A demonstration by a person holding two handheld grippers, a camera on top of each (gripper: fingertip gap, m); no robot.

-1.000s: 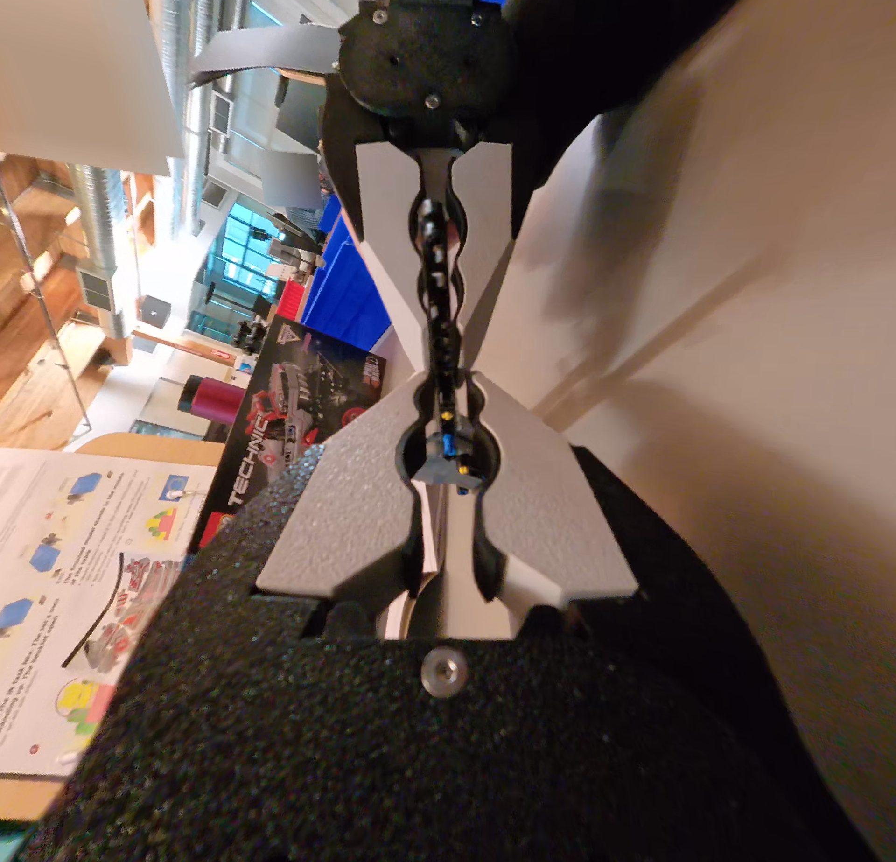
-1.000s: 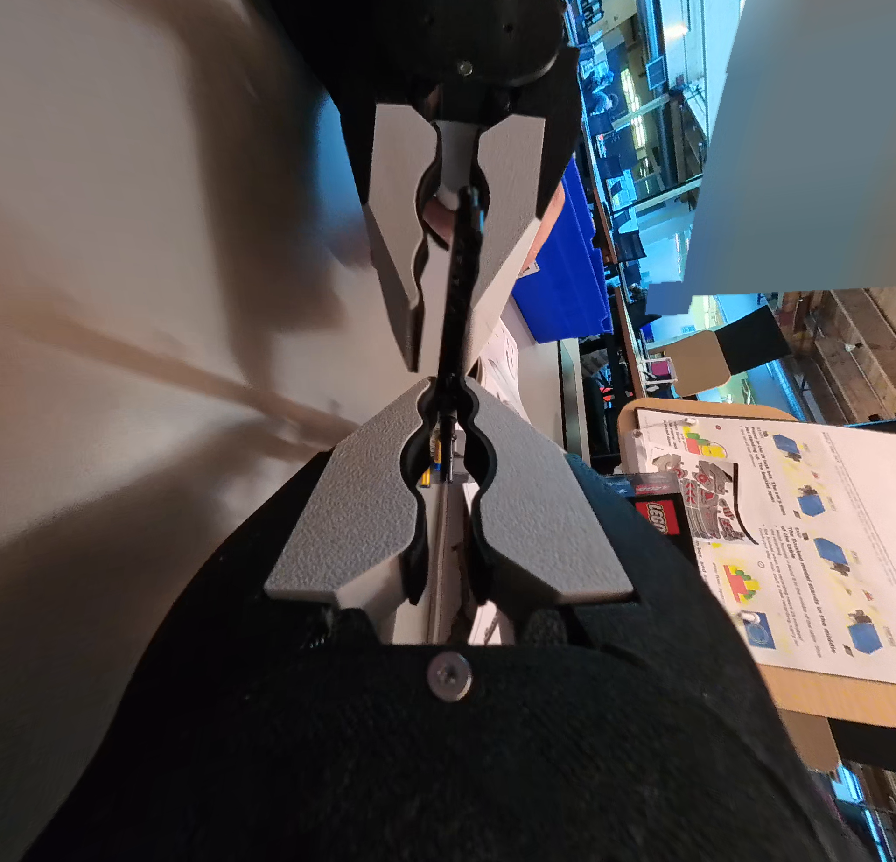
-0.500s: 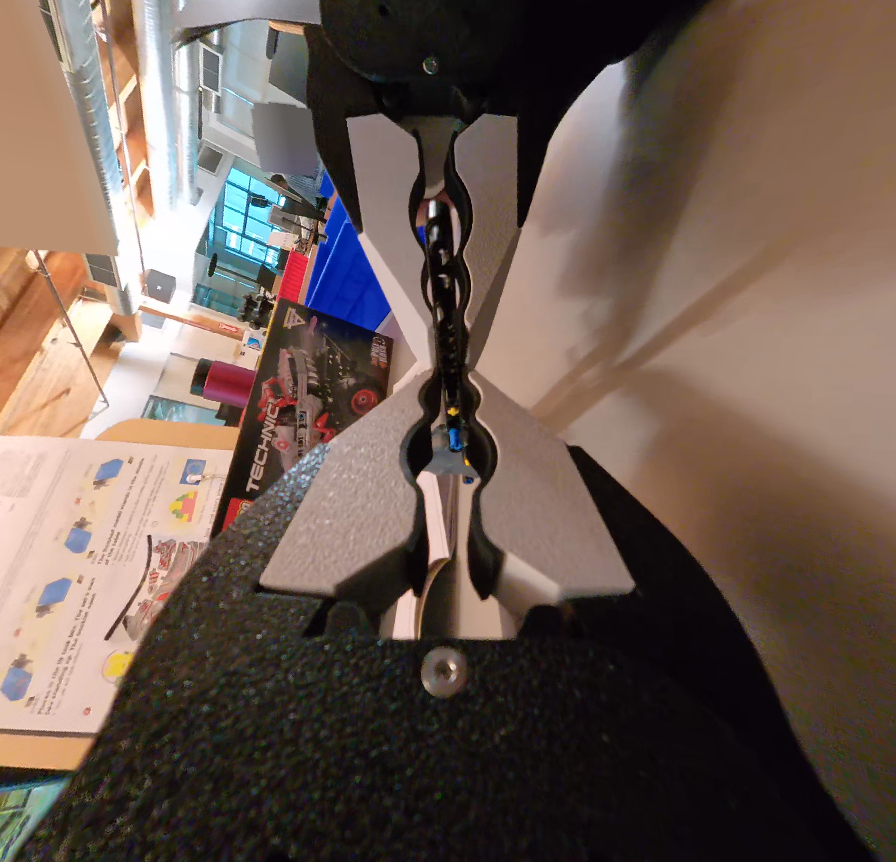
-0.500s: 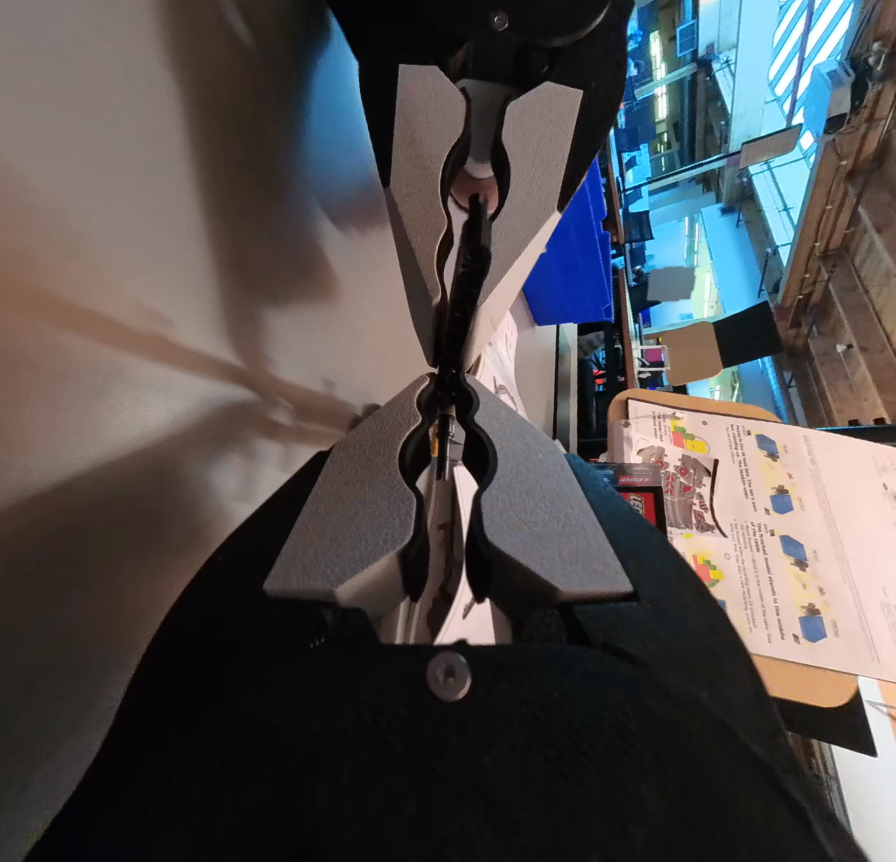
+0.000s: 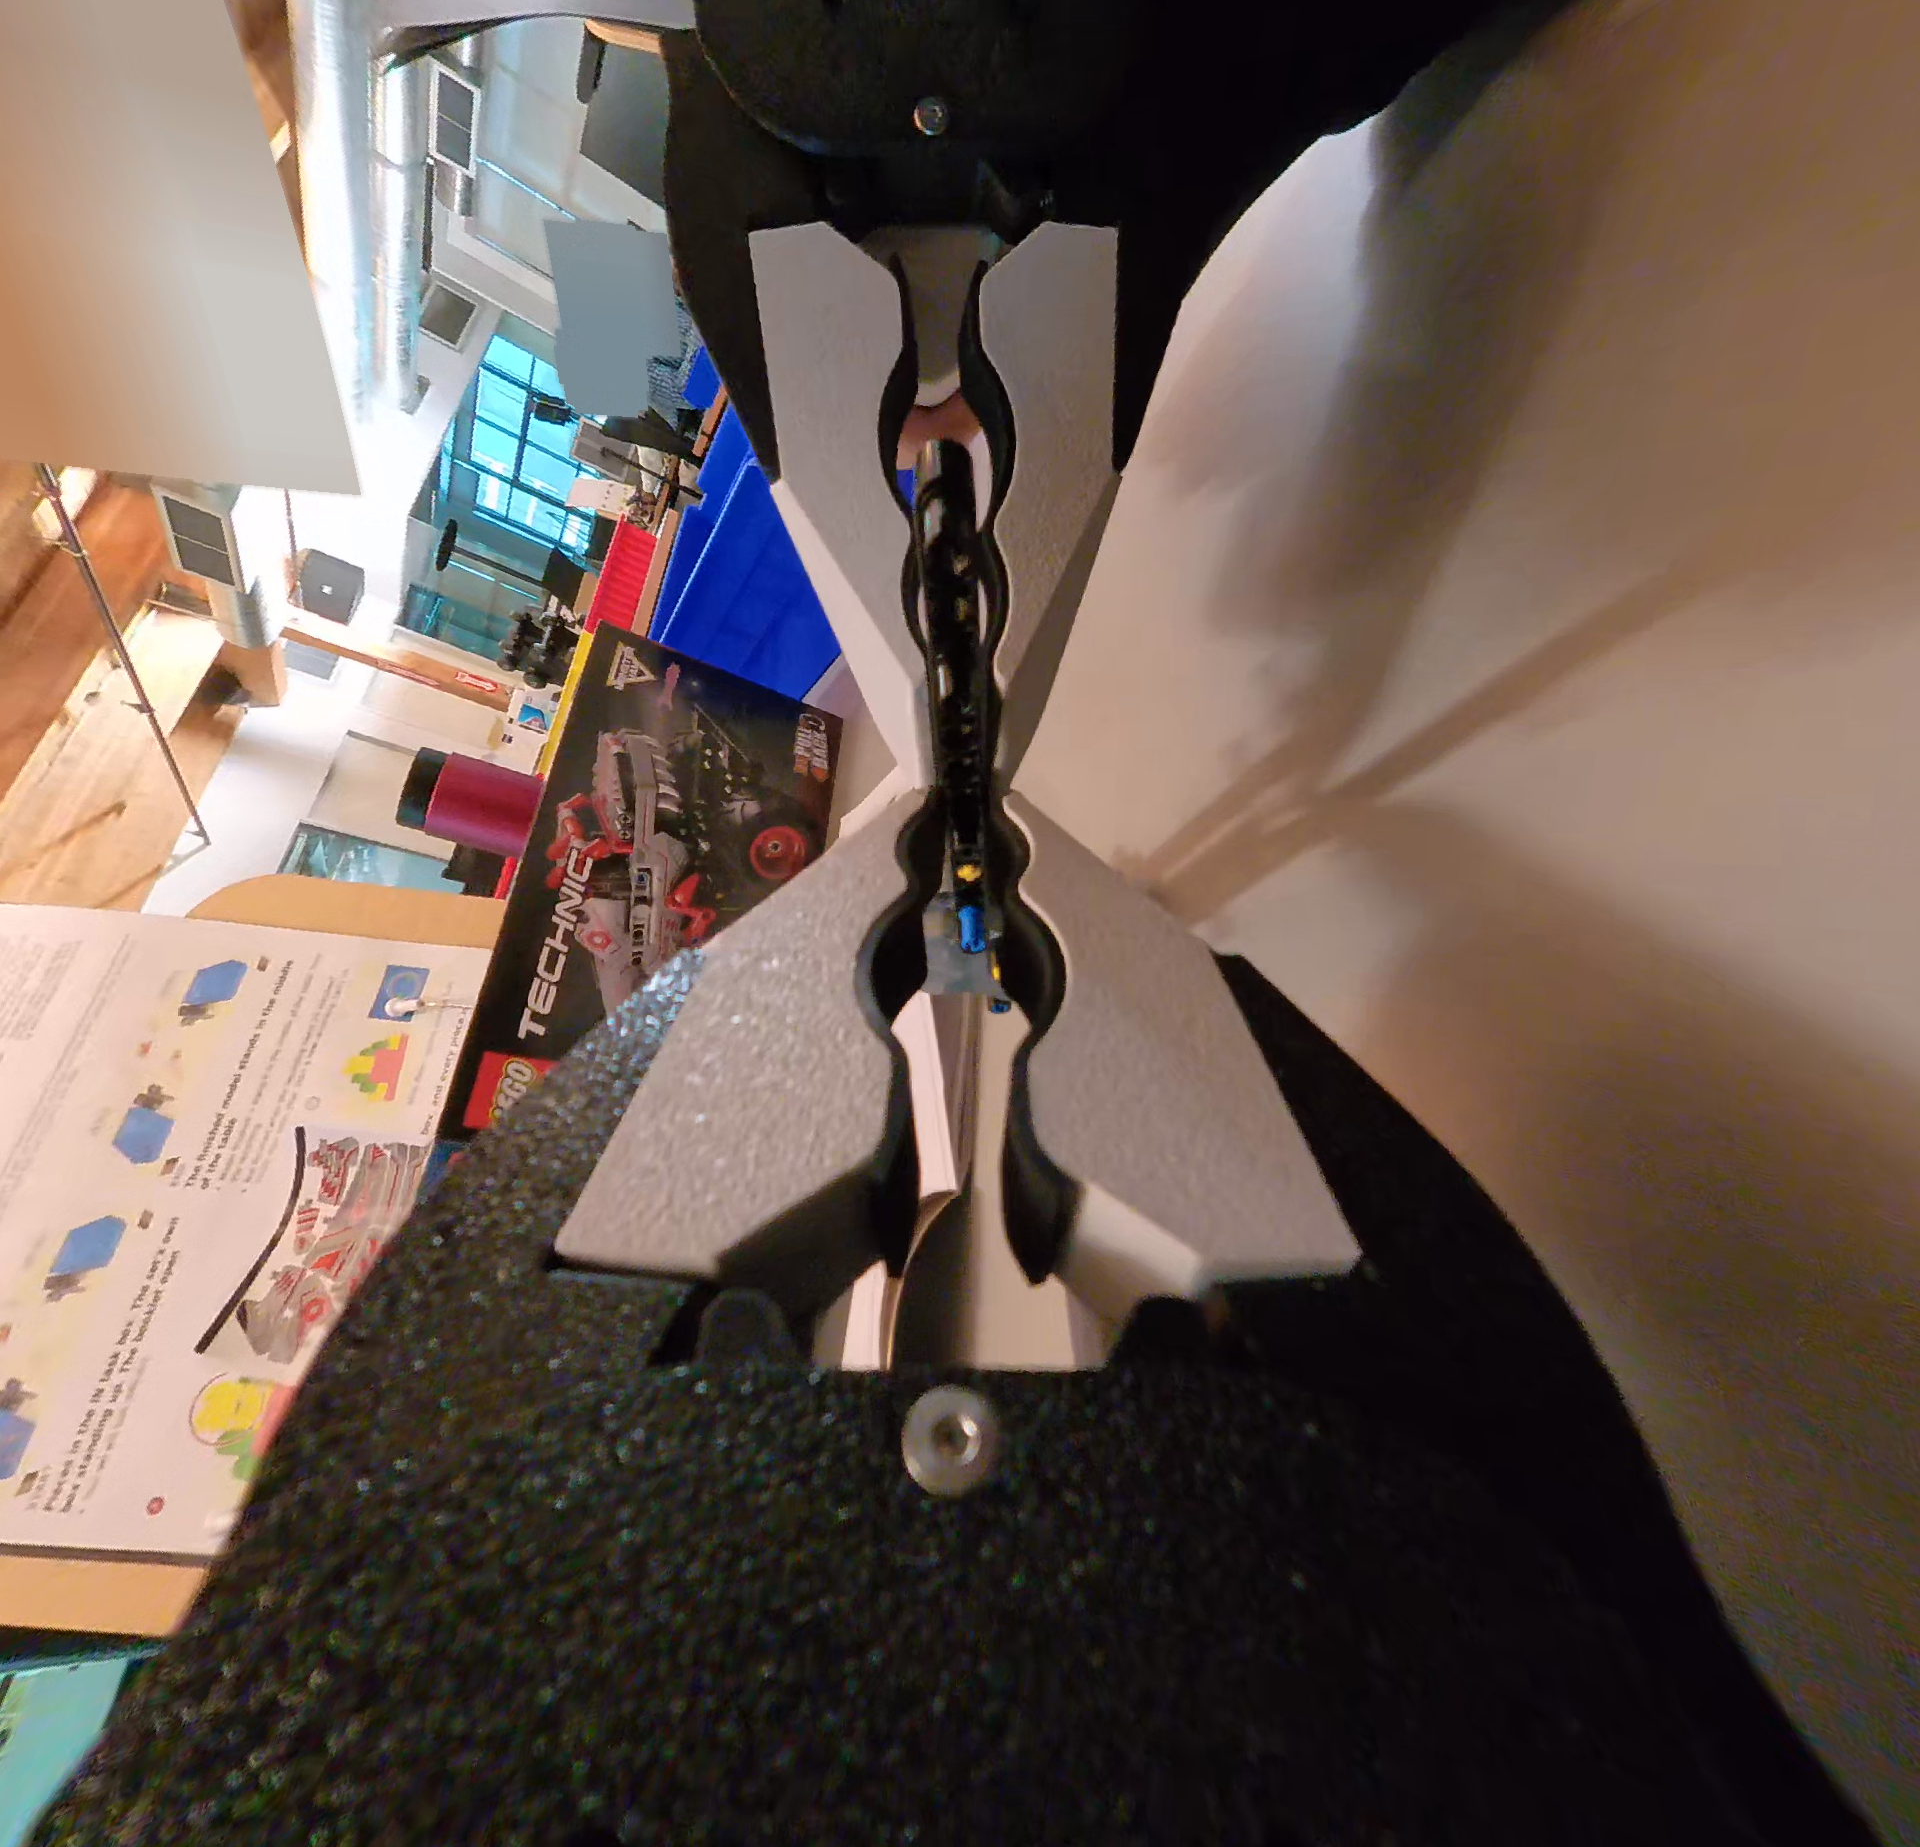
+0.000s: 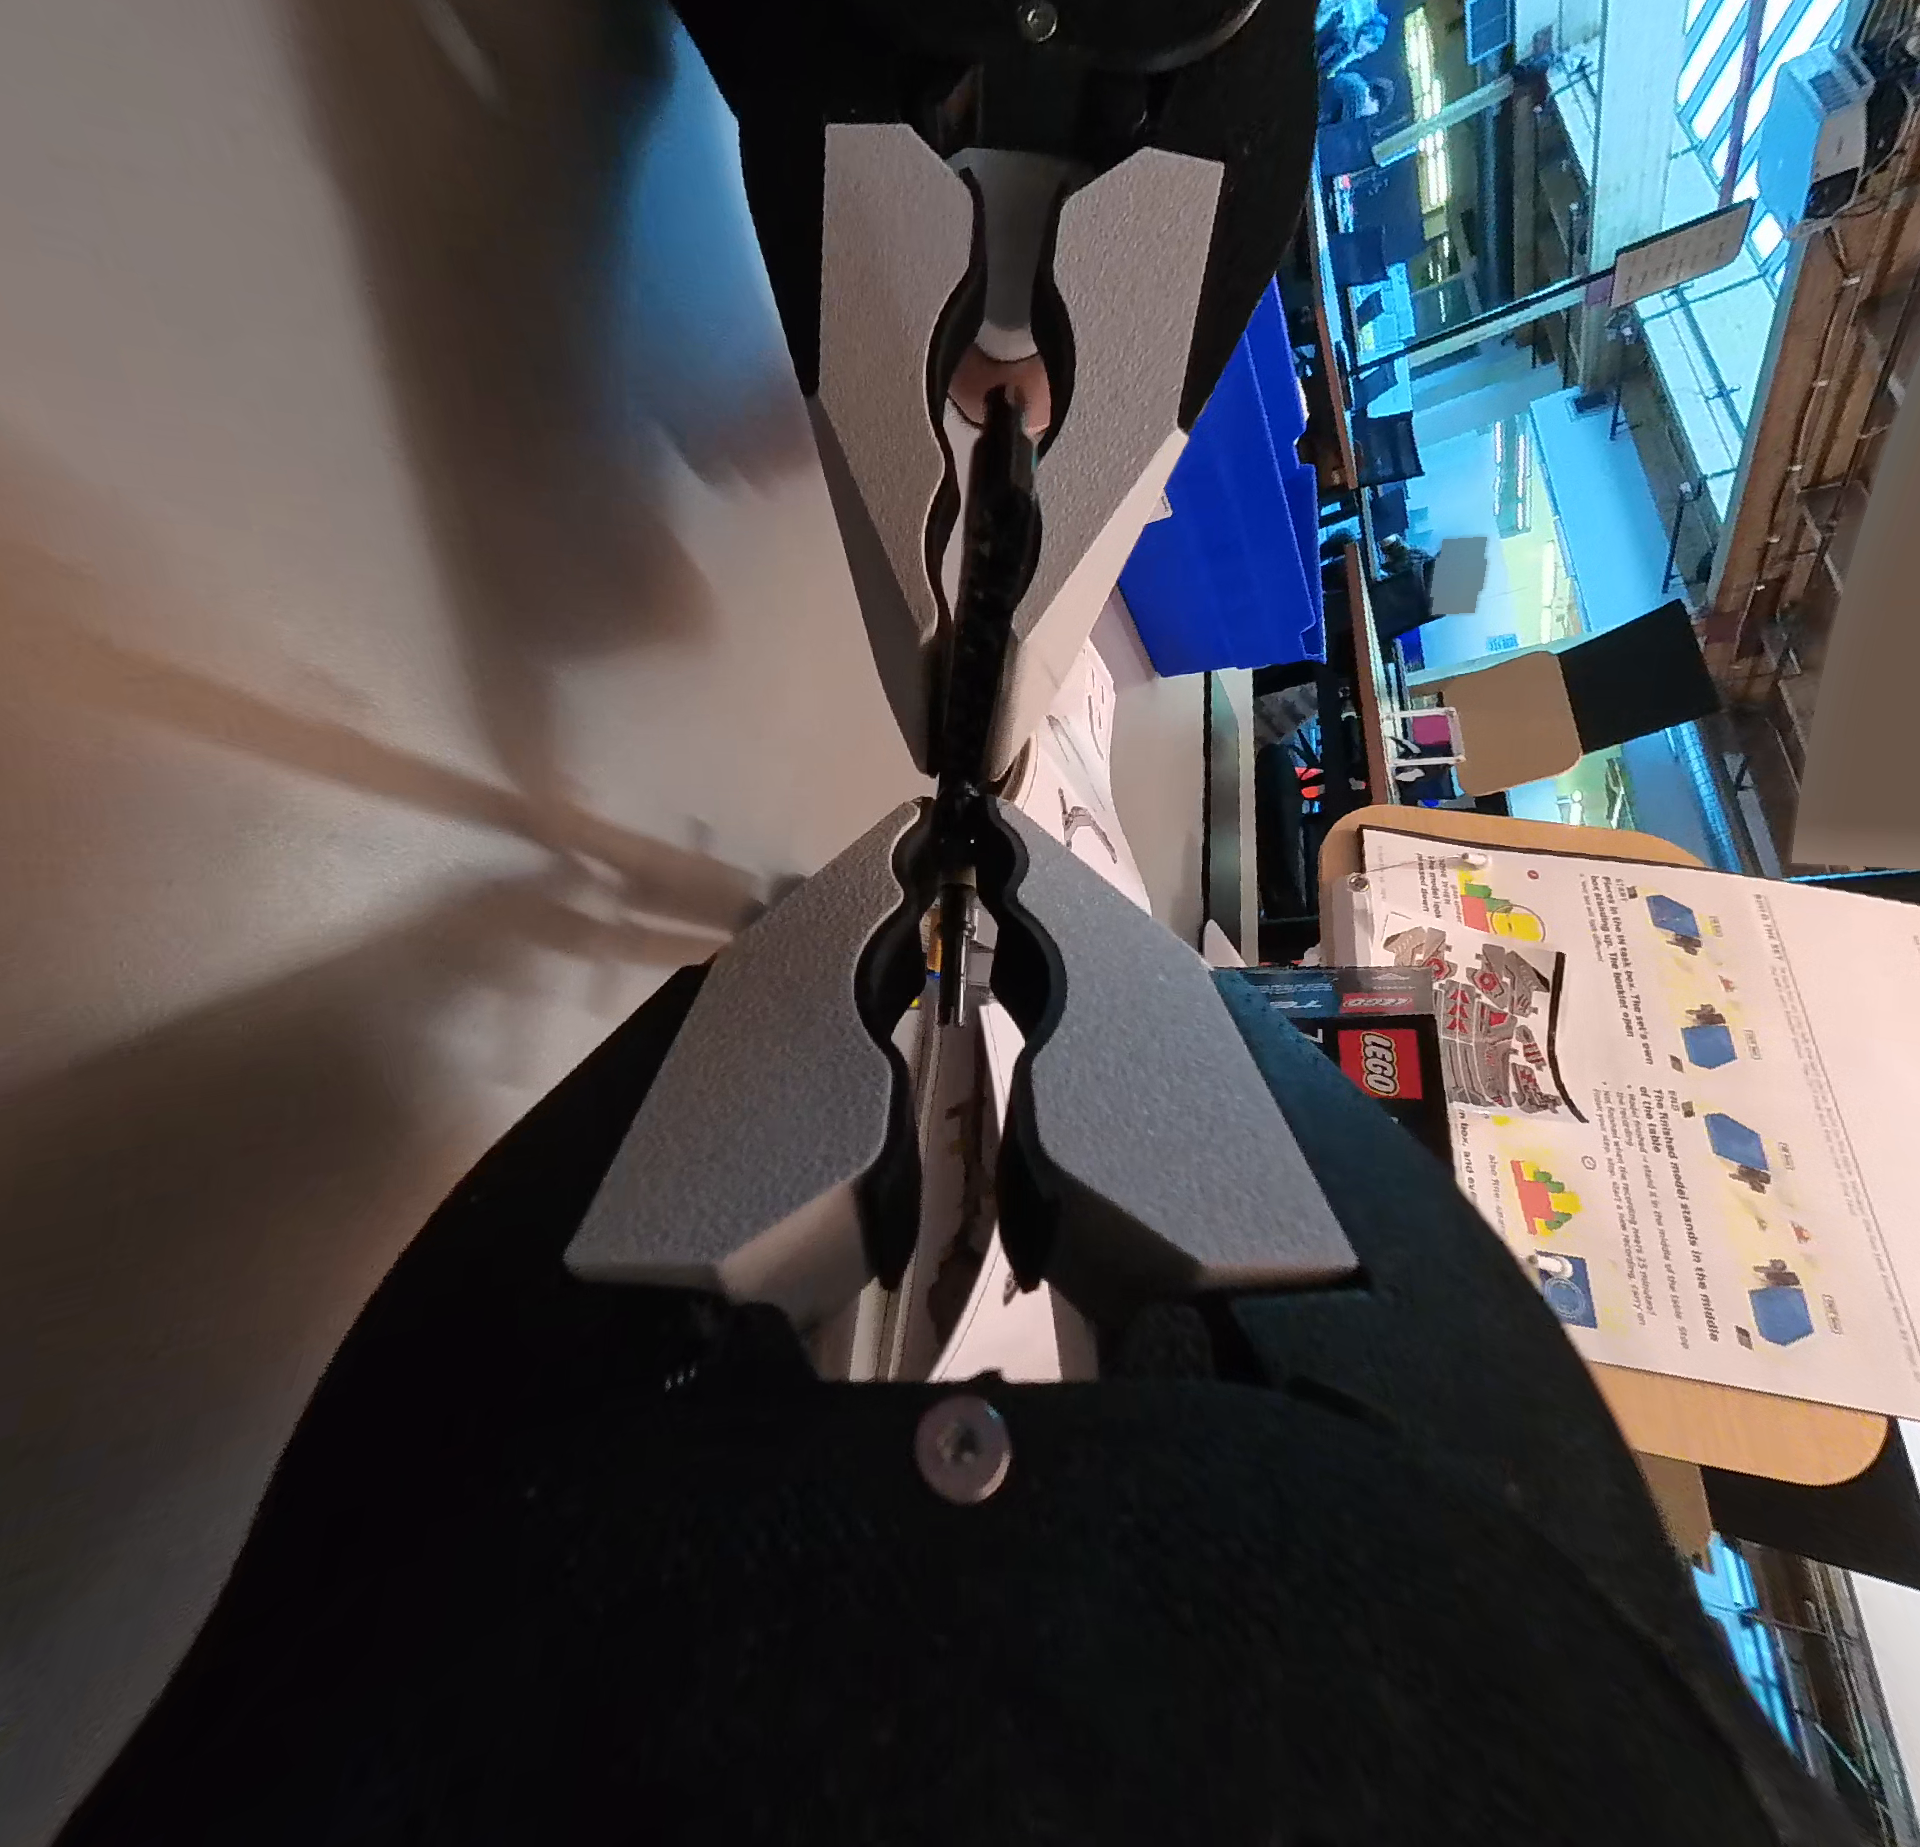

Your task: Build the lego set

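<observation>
A long black Lego Technic beam assembly (image 5: pixel 951 634) with a blue pin (image 5: pixel 972 927) and a grey part at its near end is held in the air between both grippers. My left gripper (image 5: pixel 958 823) is shut on the near end. My right gripper (image 5: pixel 956 767) faces it tip to tip from above and is shut on the rest of the beam. In the right wrist view the right gripper (image 6: pixel 961 818) clamps the beam (image 6: pixel 987 592), with the left gripper (image 6: pixel 961 758) opposite. Most of the beam is hidden between the fingers.
A white table (image 5: pixel 1558 654) lies behind the grippers. A Lego set box (image 5: pixel 665 841) stands beside a printed instruction sheet (image 5: pixel 156 1174) on a wooden board. Blue bins (image 5: pixel 748 571) and a maroon bottle (image 5: pixel 478 795) are farther back. An open booklet (image 6: pixel 1081 758) lies on the table.
Both grippers stay shut on the beam, tip to tip. They have drawn slightly closer together and turned a little, so the background has shifted in both views.
</observation>
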